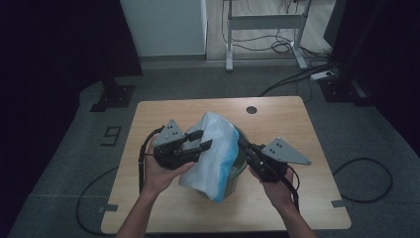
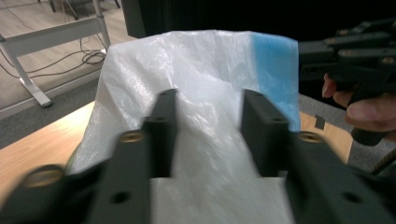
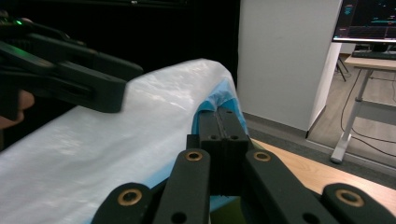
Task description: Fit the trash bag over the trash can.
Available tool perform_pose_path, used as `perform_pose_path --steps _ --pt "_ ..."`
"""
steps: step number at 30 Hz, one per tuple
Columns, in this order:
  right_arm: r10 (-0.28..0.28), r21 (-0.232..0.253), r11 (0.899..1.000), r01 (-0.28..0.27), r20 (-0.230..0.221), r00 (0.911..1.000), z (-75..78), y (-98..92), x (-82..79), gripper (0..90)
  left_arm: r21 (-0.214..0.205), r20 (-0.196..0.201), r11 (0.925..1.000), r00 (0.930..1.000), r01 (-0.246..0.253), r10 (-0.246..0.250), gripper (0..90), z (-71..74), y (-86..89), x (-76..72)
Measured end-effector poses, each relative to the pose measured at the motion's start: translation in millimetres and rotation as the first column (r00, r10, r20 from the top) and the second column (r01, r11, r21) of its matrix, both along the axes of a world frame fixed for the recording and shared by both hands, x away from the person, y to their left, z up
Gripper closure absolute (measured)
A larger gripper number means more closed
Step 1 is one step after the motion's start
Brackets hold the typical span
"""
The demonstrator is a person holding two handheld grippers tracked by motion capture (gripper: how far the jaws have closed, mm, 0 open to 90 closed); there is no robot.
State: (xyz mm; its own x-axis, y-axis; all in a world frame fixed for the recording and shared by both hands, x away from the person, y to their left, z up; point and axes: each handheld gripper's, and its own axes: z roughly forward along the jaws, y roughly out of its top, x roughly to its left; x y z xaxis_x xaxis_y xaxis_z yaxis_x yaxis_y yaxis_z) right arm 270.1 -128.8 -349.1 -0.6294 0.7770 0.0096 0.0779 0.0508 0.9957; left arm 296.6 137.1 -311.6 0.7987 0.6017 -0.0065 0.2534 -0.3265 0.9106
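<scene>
A white plastic bag with a blue edge lies draped over a green bin at the middle of the wooden table. My left gripper is open at the bag's left side, its jaws spread over the white film with nothing between them. My right gripper is at the bag's right edge, shut on the blue rim of the bag. In the right gripper view the closed jaws pinch the film, and the left gripper hovers above the bag's far side.
A round cable hole sits near the table's far edge. Beyond the table are a white cabinet, a desk frame with cables, and a black stand base. A cable loops on the floor at right.
</scene>
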Motion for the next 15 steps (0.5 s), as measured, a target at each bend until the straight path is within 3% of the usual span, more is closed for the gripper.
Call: perform_pose_path --steps 1,3,8,9,10,11,15 --pt "0.002 -0.001 1.000 -0.002 0.001 1.0000 0.1 0.5 -0.2 89.4 0.003 -0.004 1.0000 1.0000 0.000 0.000 67.7 -1.3 -0.6 0.3" --pt "0.007 -0.002 1.000 -0.007 0.001 1.0000 0.1 1.2 -0.6 89.4 0.008 -0.007 1.0000 1.0000 0.003 -0.003 80.9 -3.6 -0.9 1.5" --pt "0.005 -0.002 1.000 -0.005 0.002 1.0000 0.2 0.6 -0.6 89.4 -0.015 0.005 0.9994 0.9995 0.032 -0.032 89.8 -5.9 1.6 2.5" --pt "-0.001 -0.003 1.000 0.001 -0.005 1.0000 -0.4 -0.4 0.0 89.4 -0.050 0.021 0.9979 0.9990 0.041 -0.040 89.8 -5.1 4.9 1.7" --pt "-0.001 -0.003 1.000 0.001 -0.005 1.0000 -0.4 -0.4 0.0 89.4 -0.050 0.021 0.9979 0.9990 0.041 -0.040 89.9 -5.1 4.9 1.7" --pt "-0.004 -0.001 1.000 0.004 -0.012 0.9999 -1.1 -1.1 0.7 89.4 -0.077 0.025 0.9959 0.9987 0.046 -0.045 89.9 -4.4 7.3 1.4" --pt "-0.011 0.006 1.000 0.011 -0.037 0.9992 -7.2 -4.7 4.3 89.3 -0.161 0.042 0.9844 0.9971 0.070 -0.064 90.0 -1.8 17.0 0.6"
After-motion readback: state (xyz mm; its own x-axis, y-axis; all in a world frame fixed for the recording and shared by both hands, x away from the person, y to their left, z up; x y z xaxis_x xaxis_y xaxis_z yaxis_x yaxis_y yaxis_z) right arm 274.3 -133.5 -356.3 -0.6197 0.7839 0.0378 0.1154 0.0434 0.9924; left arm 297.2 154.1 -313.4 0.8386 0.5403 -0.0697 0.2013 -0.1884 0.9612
